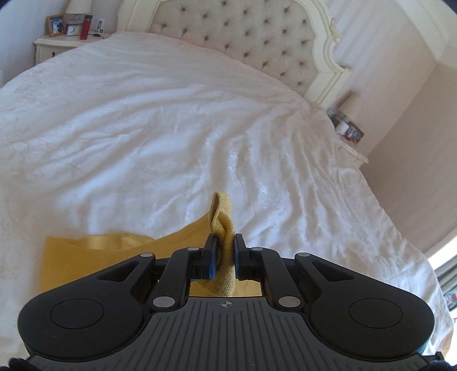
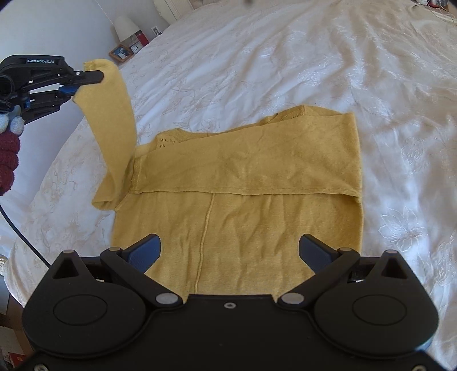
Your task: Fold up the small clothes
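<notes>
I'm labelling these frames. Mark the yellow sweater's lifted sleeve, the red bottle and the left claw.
lifted sleeve [image 2: 114,114]: right wrist view, mid-length of the raised sleeve.
red bottle [image 1: 84,28]: left wrist view, its body, on the nightstand.
left claw [image 1: 224,251]: left wrist view, between the fingertips pinching the cuff.

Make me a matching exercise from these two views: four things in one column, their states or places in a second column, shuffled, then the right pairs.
Column one:
1. left gripper
2. right gripper
3. yellow sweater
4. red bottle

Column two:
A. jaws open, nothing between them
B. stands on the nightstand
C. jaws shut on the sleeve, lifting it
D. body lies flat on the white bedspread

Pairs: 1-C, 2-A, 3-D, 4-B
</notes>
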Demonstrator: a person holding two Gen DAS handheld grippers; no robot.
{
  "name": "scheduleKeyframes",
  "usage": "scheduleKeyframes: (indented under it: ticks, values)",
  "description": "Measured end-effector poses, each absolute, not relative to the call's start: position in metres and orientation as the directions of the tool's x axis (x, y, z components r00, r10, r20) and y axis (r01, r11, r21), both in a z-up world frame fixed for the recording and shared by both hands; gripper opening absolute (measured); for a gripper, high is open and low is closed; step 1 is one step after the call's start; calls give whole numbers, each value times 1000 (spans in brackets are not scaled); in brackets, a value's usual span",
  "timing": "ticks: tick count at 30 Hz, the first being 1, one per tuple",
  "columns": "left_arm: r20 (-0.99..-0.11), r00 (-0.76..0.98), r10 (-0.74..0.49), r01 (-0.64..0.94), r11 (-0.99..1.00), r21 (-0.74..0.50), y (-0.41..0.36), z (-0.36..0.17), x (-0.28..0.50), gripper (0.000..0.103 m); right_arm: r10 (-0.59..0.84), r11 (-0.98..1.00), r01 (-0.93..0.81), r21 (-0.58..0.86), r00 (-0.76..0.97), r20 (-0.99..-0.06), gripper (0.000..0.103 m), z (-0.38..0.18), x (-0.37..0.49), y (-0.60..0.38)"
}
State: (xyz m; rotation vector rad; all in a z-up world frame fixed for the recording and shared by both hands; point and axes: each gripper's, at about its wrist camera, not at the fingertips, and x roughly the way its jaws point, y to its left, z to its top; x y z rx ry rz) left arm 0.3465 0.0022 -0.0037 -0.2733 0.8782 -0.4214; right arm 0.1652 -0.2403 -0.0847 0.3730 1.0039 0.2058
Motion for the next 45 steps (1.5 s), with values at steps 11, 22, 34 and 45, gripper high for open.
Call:
scheduleKeyframes:
  ticks: [11,22,34,45]
  values:
    - [-773,416,-479,359,867,-345,-138,-68,326,23,311,909,78,408,524,-793,102,-98,140,-305]
    - [-780,444,-441,385,880,-279,-113,-72,291,60,306,907,95,410,520,-798,102,-108,150,-307]
    - [-877,454,-157,182,980,-81,11,-111,288,60,264,913,121,389,553,-791,102,-116,209,-301]
    - [-903,419,-95,64,995,-75,63,-135,325,60,222,943,82,323,568,-793,102,-130,257,-292]
